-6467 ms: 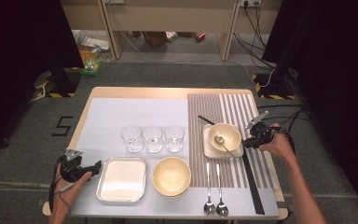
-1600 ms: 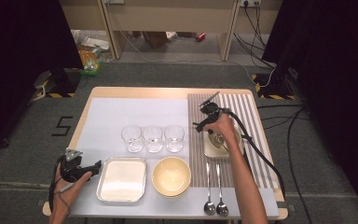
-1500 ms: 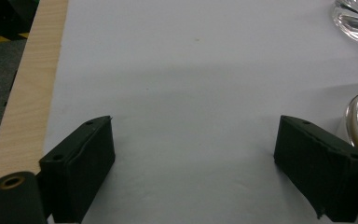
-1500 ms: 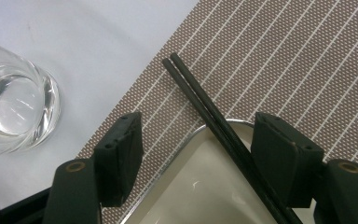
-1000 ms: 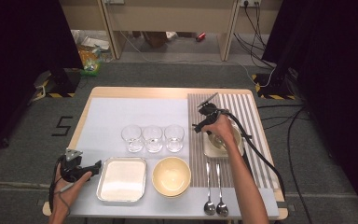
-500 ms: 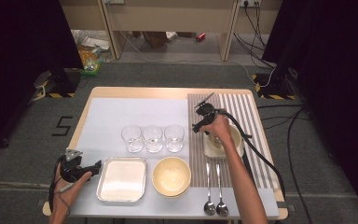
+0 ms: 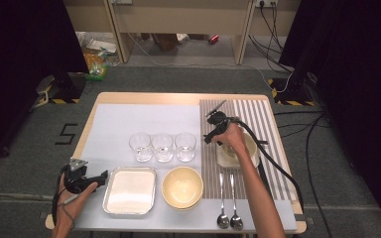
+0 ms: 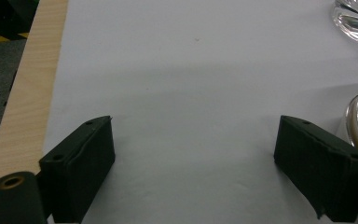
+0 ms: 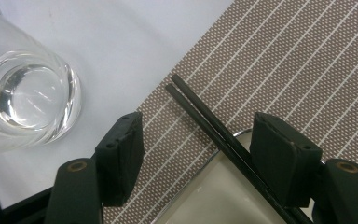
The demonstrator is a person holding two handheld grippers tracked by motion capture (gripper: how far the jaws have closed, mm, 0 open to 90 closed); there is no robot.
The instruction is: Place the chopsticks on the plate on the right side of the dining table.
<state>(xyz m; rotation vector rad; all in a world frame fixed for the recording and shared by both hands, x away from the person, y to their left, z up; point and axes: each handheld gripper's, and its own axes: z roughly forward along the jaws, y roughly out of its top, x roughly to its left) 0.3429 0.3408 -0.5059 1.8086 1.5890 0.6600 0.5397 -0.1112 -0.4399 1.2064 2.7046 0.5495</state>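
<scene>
My right gripper (image 7: pixel 209 136) points down over the far left corner of a square white plate (image 7: pixel 224 159) on the striped placemat (image 7: pixel 258 114). In the right gripper view its jaws stand open with a pair of black chopsticks (image 9: pixel 205 112) lying slantwise between them, closer to the right jaw; the pads do not press on them. The chopsticks rest on the plate's rim (image 9: pixel 200 186) and reach out over the mat. A cream bowl (image 7: pixel 250 148) sits on the plate, partly hidden by the hand. My left gripper (image 7: pixel 99 177) rests open at the front left, with only bare white table between its jaws.
Three clear glasses (image 7: pixel 162 146) stand in a row mid-table; the nearest one (image 9: pixel 25 100) is just left of my right gripper. A metal tray (image 7: pixel 129 191) lies right of the left gripper, a yellow bowl (image 7: pixel 182 186) beside it. Two spoons (image 7: pixel 228 218) lie on the mat's front.
Since the earliest frame my right gripper has come from the plate's right side to its far left corner. Over the last second nothing visibly moved.
</scene>
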